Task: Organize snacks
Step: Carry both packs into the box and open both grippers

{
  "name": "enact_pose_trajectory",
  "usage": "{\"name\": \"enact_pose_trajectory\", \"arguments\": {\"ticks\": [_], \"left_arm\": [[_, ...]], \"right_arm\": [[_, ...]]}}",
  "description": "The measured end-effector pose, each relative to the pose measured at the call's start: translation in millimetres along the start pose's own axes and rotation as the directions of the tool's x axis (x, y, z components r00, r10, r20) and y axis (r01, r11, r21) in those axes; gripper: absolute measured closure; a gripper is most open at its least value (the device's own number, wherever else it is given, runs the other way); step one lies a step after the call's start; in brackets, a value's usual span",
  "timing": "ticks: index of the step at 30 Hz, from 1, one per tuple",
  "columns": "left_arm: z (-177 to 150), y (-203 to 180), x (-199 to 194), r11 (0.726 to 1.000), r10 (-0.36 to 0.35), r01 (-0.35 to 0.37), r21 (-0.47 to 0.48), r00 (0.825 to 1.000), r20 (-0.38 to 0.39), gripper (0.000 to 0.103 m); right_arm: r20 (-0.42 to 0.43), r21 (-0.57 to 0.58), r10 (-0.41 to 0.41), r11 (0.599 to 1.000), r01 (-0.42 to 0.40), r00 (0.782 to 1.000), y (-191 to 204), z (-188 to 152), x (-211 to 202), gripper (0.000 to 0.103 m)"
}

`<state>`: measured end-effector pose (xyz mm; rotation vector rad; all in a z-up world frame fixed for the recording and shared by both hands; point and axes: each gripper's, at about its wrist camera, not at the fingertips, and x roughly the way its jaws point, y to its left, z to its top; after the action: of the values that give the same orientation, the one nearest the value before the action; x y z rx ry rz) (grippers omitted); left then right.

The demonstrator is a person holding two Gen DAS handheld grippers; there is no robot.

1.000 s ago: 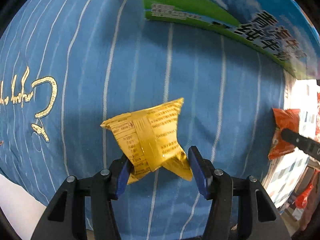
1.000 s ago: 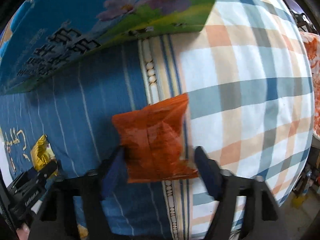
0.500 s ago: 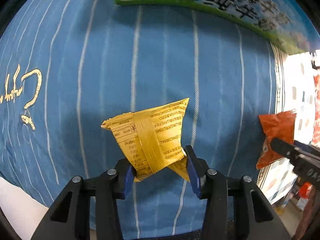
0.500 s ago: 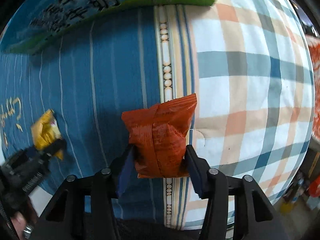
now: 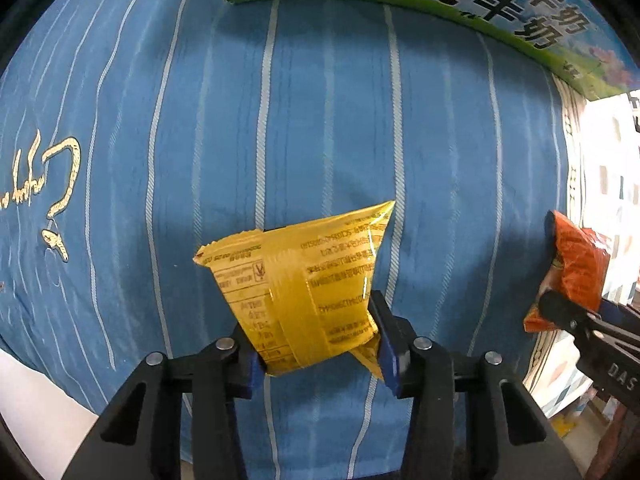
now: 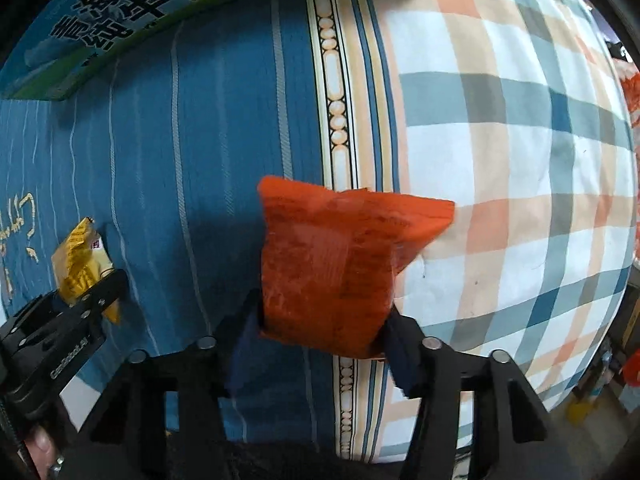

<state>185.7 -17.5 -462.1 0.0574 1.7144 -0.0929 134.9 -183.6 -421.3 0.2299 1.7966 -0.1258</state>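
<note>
My left gripper (image 5: 318, 340) is shut on a yellow snack packet (image 5: 308, 280), which is lifted above the blue striped cloth (image 5: 320, 120). The same yellow packet (image 6: 82, 268) shows small at the left of the right wrist view, in the left gripper (image 6: 100, 300). My right gripper (image 6: 320, 340) is shut on an orange snack packet (image 6: 332, 264), held over the seam between blue and plaid fabric. That orange packet (image 5: 576, 268) appears at the right edge of the left wrist view.
A blue-and-green milk carton box (image 5: 440, 0) lies along the far side, also seen as the box (image 6: 140, 8) at upper left. Plaid cloth (image 6: 500, 120) covers the right. More orange packets (image 6: 630, 92) lie at the far right edge. A fingertip (image 6: 40, 444) shows at lower left.
Both grippers closed on their packets and raised them. The milk box has slid toward the top of each view.
</note>
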Motion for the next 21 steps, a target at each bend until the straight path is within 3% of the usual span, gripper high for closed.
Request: {"name": "enact_pose_trajectory", "arguments": {"ticks": [6, 12, 21], "left_arm": [[-7.1, -16.7, -25.2, 1.000, 0.003, -0.004, 0.029, 0.999, 0.048, 0.062], [-14.2, -33.8, -64.0, 0.997, -0.013, 0.004, 0.076, 0.992, 0.123, 0.062], [-18.0, -48.0, -160.8, 0.990, -0.069, 0.029, 0.140, 0.956, 0.286, 0.062]], "right_arm": [[0.035, -0.008, -0.002, 1.000, 0.002, 0.999, 12.8, -26.3, -14.2, 0.052], [0.112, -0.021, 0.025, 1.000, -0.022, 0.993, 12.7, -43.9, -56.8, 0.053], [0.251, -0.078, 0.084, 0.995, -0.066, 0.964, 21.4, -55.3, -140.5, 0.053]]}}
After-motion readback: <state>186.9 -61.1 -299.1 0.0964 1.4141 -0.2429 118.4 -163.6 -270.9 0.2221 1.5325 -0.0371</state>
